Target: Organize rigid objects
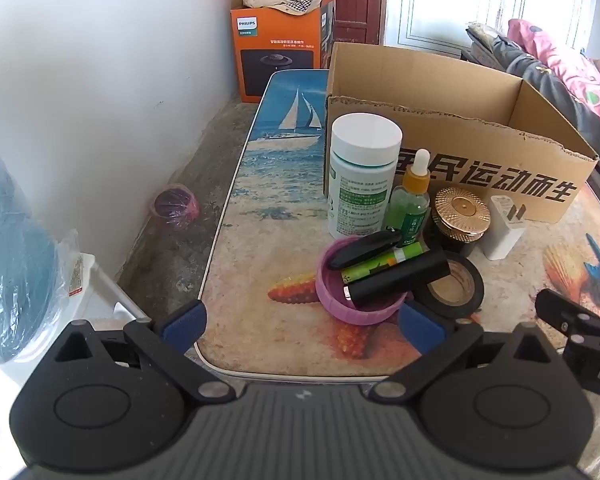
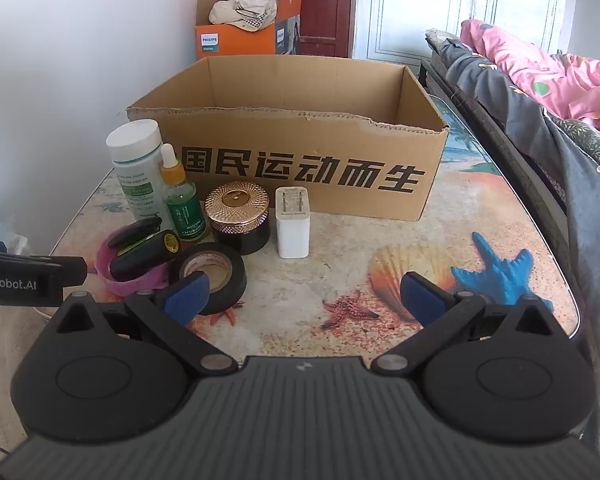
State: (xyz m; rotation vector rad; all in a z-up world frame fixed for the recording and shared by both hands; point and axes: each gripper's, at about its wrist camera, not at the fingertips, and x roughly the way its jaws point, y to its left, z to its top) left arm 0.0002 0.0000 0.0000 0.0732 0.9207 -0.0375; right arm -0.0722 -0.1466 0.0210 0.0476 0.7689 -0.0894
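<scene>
with both the left gripper (image 1: pixel 302 322) and right gripper (image 2: pixel 302 298) wide open and empty, a grab into the crowded items (frame centre, before the box (image 2: pixel 300 152)) could topple the dropper (image 1: pixel 414 200) or spill the lid (image 1: pixel 356 292).

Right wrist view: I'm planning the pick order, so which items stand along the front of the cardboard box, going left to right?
White-capped bottle → green dropper bottle → gold-lidded jar → white charger plug.
</scene>
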